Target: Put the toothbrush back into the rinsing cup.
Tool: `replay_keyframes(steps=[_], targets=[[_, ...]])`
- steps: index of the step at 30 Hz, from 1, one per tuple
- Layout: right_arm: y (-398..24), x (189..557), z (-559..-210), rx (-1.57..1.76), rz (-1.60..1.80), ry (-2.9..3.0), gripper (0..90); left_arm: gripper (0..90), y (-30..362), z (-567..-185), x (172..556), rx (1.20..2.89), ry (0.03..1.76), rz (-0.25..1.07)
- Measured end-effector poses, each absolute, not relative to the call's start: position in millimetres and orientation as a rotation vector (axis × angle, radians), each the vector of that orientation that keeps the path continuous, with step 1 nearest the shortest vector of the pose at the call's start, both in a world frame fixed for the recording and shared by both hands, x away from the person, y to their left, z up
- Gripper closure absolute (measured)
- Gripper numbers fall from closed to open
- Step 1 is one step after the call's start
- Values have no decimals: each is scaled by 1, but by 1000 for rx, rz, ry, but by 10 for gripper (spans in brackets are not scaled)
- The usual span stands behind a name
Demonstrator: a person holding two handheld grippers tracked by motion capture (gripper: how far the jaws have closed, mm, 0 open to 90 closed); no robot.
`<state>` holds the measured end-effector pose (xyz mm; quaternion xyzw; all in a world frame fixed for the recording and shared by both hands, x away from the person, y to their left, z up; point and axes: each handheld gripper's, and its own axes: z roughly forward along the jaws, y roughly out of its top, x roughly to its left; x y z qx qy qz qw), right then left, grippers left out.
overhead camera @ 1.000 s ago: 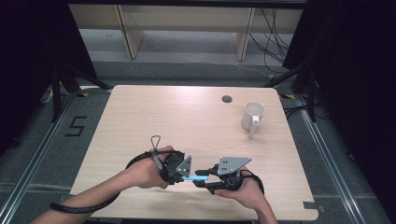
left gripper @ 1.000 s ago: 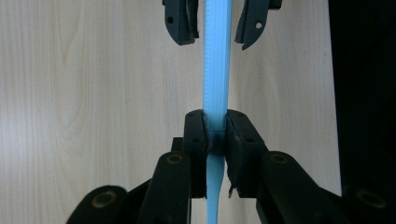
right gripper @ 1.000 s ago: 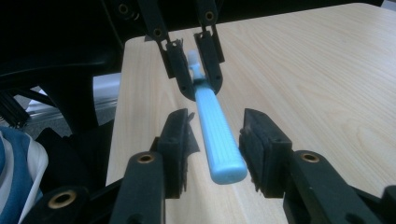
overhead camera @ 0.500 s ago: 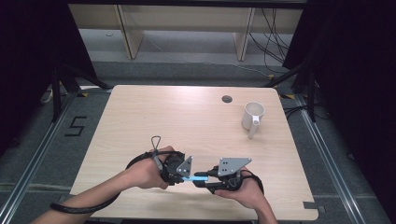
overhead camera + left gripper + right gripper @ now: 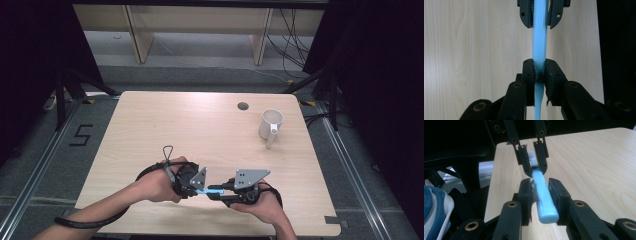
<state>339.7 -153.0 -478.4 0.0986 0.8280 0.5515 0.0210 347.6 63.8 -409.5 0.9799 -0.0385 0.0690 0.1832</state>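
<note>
A light blue toothbrush [image 5: 210,190] hangs level just above the wooden table [image 5: 200,130], near its front edge, held between both grippers. My left gripper [image 5: 201,191] is shut on its thin neck [image 5: 539,75]. My right gripper [image 5: 221,191] faces it from the right, jaws closed against the thick ribbed handle [image 5: 544,195]. In the left gripper view the right gripper [image 5: 540,22] flanks the handle tightly at the top. In the right gripper view the left gripper [image 5: 534,167] pinches the far end, where a whitish tip pokes out behind.
A white mug [image 5: 270,125] stands upright at the table's back right, handle toward me. A small round cable hole [image 5: 243,106] lies left of it near the far edge. Black cables trail from both grippers. The front table edge runs close under my hands.
</note>
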Motion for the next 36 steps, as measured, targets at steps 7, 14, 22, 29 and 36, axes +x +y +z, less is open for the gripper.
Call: replay_keyframes(steps=[7, 14, 22, 29, 36], targets=[[-154, 340, -478, 294, 1719, 2552, 768, 785, 63, -409, 347, 2761, -103, 187], [-155, 341, -478, 296, 1726, 2557, 775, 784, 63, -408, 347, 2764, -104, 187], [-154, 340, -477, 295, 1731, 2559, 787, 780, 64, -408, 348, 2766, -111, 185], [-153, 341, -477, 293, 1739, 2550, 788, 780, 64, -407, 348, 2766, -106, 183], [-156, 342, -475, 304, 1715, 2544, 789, 731, 66, -405, 350, 2723, -70, 187]])
